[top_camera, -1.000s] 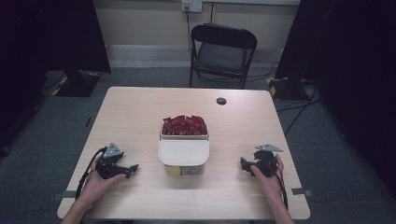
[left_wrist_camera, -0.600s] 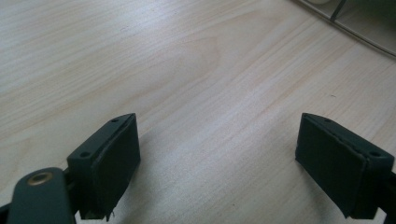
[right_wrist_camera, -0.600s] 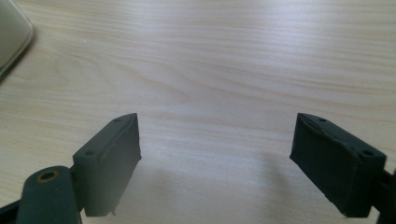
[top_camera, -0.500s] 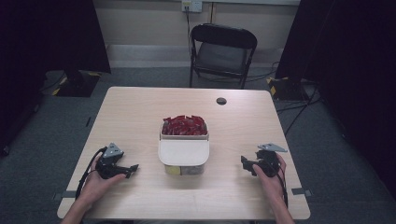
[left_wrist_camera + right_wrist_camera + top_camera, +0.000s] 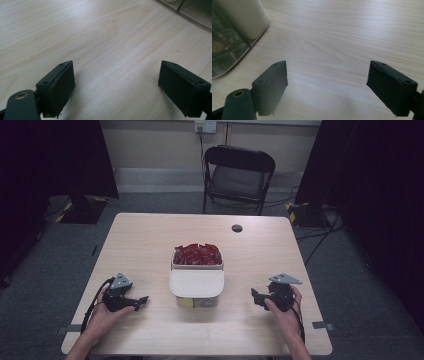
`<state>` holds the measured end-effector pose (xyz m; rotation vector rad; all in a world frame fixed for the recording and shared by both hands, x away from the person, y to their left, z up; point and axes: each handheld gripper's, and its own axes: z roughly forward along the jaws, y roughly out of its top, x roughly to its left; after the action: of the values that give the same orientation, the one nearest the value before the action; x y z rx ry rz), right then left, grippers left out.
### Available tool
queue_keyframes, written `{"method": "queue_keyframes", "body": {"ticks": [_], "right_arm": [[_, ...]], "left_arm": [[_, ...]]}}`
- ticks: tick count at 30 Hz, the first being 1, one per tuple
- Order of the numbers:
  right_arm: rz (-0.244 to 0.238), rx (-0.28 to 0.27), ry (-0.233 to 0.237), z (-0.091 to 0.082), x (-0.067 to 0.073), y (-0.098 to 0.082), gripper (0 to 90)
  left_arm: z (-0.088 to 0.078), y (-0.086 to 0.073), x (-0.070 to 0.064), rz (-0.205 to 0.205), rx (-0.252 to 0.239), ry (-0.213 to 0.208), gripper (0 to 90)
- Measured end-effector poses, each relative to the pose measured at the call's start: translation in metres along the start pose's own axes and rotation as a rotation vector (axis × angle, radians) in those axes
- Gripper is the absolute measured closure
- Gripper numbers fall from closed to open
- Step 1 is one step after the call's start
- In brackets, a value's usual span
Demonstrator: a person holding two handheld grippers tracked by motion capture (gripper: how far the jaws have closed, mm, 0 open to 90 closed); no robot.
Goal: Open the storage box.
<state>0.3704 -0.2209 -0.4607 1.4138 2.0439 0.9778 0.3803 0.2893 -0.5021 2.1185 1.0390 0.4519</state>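
Cream-lidded container point(image 5: 196, 285) sits mid-table between both tools — its long axis runs away from the person. Right gripper point(image 5: 256, 297) and left gripper point(image 5: 141, 300) point inward at it, jaws apart and empty, about equally near.

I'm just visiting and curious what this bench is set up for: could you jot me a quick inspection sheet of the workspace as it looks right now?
Surface: pale wooden table, mostly bare.
Job's things: a clear container at the table's middle, its cream lid over the near part; red pieces show in the open far part.
Clutter: one small dark round thing near the far edge.
Grippers: left tool and right tool sit either side of the container, jaws apart, nothing between them.
Cables: one trails from each tool toward the person; more lie on the floor at right.
Surroundings: black folding chair behind the table, dark curtains, grey carpet.
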Motion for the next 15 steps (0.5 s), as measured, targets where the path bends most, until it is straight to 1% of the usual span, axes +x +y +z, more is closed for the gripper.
{"method": "queue_keyframes", "body": {"ticks": [1, 2, 3, 4, 5, 8, 11, 13, 14, 15], "right_arm": [[-0.005, -0.001, 0.014, -0.001, 0.002, 0.000, 15.7], [-0.016, -0.006, 0.021, -0.002, 0.006, 0.001, 15.8], [-0.016, -0.006, 0.021, -0.002, 0.006, 0.001, 15.8], [-0.023, -0.008, 0.038, -0.003, 0.010, 0.003, 15.8], [-0.023, -0.008, 0.038, -0.003, 0.010, 0.003, 15.8], [-0.036, -0.021, 0.059, -0.007, 0.017, 0.006, 15.5], [-0.038, -0.027, 0.062, -0.008, 0.020, 0.007, 15.4], [-0.044, -0.026, 0.079, -0.011, 0.024, 0.008, 15.4], [-0.049, -0.024, 0.094, -0.012, 0.025, 0.009, 15.0], [-0.049, -0.024, 0.094, -0.012, 0.025, 0.009, 15.0]], "left_arm": [[0.000, 0.000, 0.000, 0.001, 0.000, 0.000, 13.3], [0.000, 0.000, 0.000, 0.001, 0.001, 0.000, 13.3], [0.000, 0.000, 0.000, 0.001, 0.001, 0.000, 13.3], [0.000, 0.000, 0.000, 0.000, 0.000, 0.000, 13.3], [0.000, 0.000, 0.000, 0.000, 0.000, 0.000, 13.3], [0.000, 0.000, 0.000, 0.001, 0.000, 0.000, 13.3], [0.000, 0.000, 0.000, 0.000, 0.000, 0.000, 13.3], [0.000, 0.000, 0.000, 0.001, 0.000, 0.000, 13.3], [0.000, 0.000, 0.000, 0.002, 0.001, 0.000, 13.3], [0.000, 0.000, 0.000, 0.002, 0.001, 0.000, 13.3]]}}
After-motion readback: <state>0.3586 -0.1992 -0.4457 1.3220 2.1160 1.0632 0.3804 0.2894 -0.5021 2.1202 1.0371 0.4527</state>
